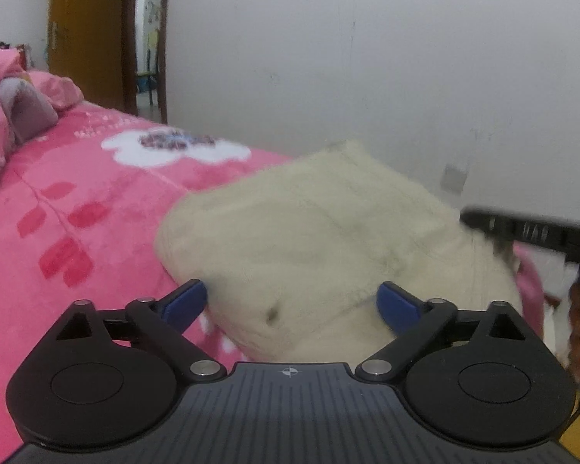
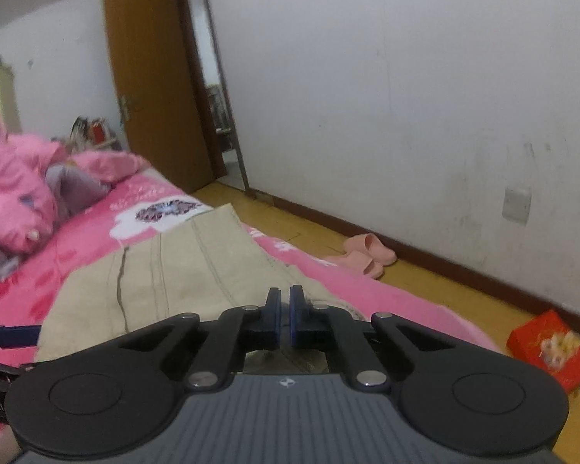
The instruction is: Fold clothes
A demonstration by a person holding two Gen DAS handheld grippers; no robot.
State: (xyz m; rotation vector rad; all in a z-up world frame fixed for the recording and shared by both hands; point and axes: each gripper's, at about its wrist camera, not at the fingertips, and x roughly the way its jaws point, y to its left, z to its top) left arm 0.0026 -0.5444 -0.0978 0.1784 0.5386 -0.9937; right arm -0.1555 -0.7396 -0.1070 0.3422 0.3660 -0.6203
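The cream garment [image 2: 181, 266], a pair of trousers by its long seams, lies on the pink bedspread [image 2: 96, 228] near the bed edge that faces the white wall [image 2: 367, 96]. Seen from the right wrist, its long axis runs from the gripper away toward the white flower print [image 2: 135, 220] on the spread, the far end reaching just beside that print; the stitched seams run along the same line. From the left wrist the cloth [image 1: 309, 239] shows bunched and raised in a soft heap, blurred.

The right gripper [image 2: 284, 301] has its blue pads drawn together with only a slit between them, over the near end of the garment; whether cloth is pinched there cannot be told. The left gripper [image 1: 292, 301] stands wide, its blue fingers [image 1: 185, 303] flanking the near fold of the heap, not pressing it.

Beyond the print, pink pillows [image 2: 15, 193] are heaped. On the floor beside the bed lie pink slippers [image 2: 363, 257] near the wall and a red box [image 2: 549, 348].
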